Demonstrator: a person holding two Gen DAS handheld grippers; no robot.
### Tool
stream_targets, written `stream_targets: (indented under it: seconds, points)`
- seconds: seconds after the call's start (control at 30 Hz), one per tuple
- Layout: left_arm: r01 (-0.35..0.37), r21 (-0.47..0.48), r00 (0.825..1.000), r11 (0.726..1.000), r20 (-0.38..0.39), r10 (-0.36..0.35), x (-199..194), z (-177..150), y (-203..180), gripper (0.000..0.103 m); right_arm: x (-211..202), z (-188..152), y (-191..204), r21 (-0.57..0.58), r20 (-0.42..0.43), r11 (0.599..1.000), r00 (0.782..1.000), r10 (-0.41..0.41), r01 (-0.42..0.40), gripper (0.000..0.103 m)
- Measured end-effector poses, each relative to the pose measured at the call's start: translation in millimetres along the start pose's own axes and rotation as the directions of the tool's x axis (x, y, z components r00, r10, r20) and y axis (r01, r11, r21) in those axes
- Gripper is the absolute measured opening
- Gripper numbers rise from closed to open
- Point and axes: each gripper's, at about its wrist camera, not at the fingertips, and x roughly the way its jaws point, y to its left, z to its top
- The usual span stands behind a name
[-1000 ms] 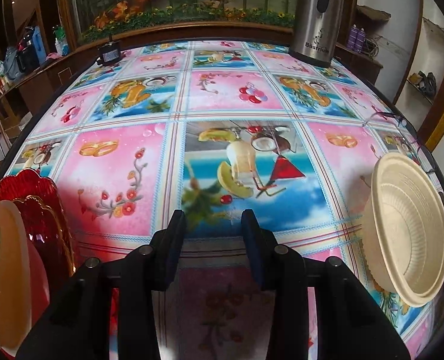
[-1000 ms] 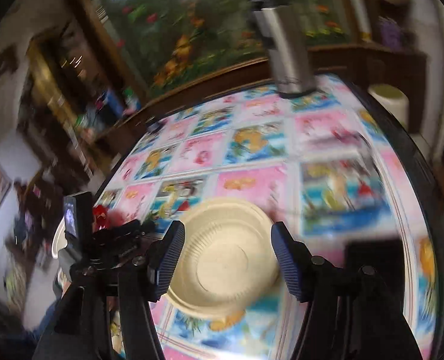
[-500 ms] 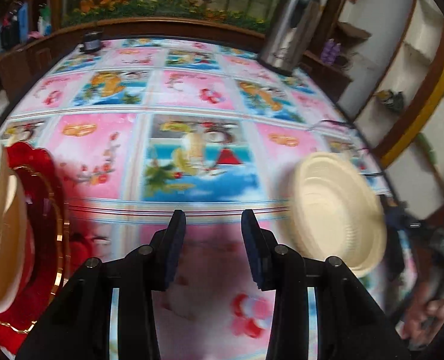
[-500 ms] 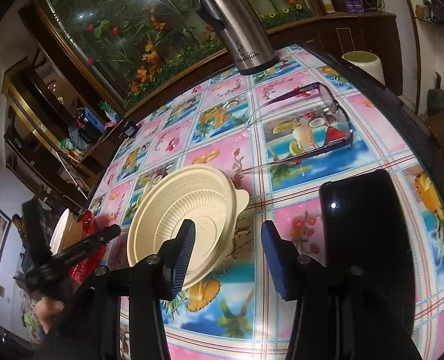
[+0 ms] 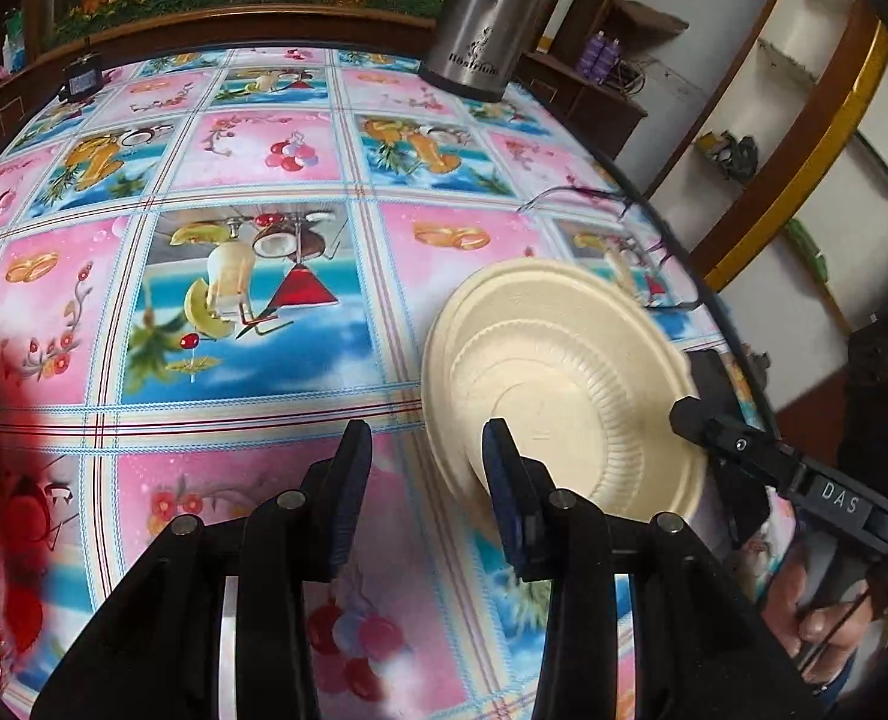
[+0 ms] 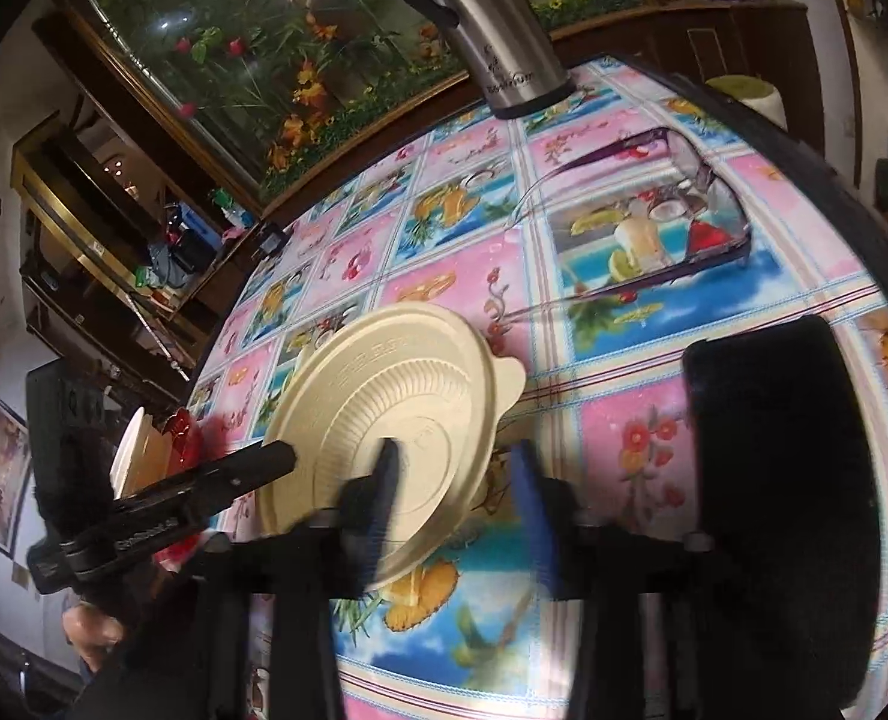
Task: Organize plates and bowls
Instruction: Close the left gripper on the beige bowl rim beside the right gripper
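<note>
Cream bowl (image 6: 384,414) tilted on floral tablecloth (image 6: 624,324) at nine o'clock of black phone (image 6: 780,480), right gripper (image 6: 453,480) jaws just closing around its rim, grip unclear, left gripper (image 5: 423,480) parted, empty.

Your left gripper (image 5: 423,468) hangs empty over the tablecloth (image 5: 252,354) — cream bowl (image 5: 564,384) just right, right gripper (image 5: 693,414) at its rim.

Left gripper (image 5: 425,483) points steeply downward, its jaws partly apart with nothing between them. Right gripper (image 6: 453,501) (blurred in its own view) has just been narrowing its jaws, apparently not yet pressing on anything.
</note>
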Motion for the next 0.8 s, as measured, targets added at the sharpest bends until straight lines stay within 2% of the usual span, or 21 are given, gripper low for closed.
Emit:
stream_targets:
  seconds: [0.03,0.13,0.37,0.6,0.67,0.8]
  points:
    - [-0.001,0.002,1.000,1.000,0.003,0.000,0.1,-1.6,0.8,0.028,2.4,-0.9,-0.2,0.005,-0.007,1.000,1.000,0.001,-0.001,0.018]
    - [-0.018,0.028,1.000,0.999,0.023,0.017,-4.4,-5.5,-1.9,0.019,3.1,-3.8,2.3,0.012,-0.001,1.000,1.000,0.028,-0.028,0.017]
    - [-0.149,0.066,0.986,0.987,0.085,0.143,-28.5,-22.6,8.9,0.019,10.5,-7.9,25.2,0.004,-0.027,0.997,0.997,0.077,-0.077,0.016]
    - [-0.242,0.024,0.964,0.970,0.119,0.238,-50.9,-44.2,44.1,0.020,36.6,-21.4,65.7,-0.065,-0.103,0.989,0.987,0.123,-0.130,0.016]
    - [-0.266,0.015,0.956,0.964,0.134,0.261,-50.7,-48.5,50.0,0.020,43.6,-25.6,76.3,-0.091,-0.113,0.988,0.987,0.118,-0.128,0.017]
    - [-0.281,0.016,0.947,0.959,0.165,0.275,-51.4,-52.5,51.5,0.020,44.0,-30.5,92.6,-0.153,-0.080,0.984,0.994,0.077,-0.089,0.018]
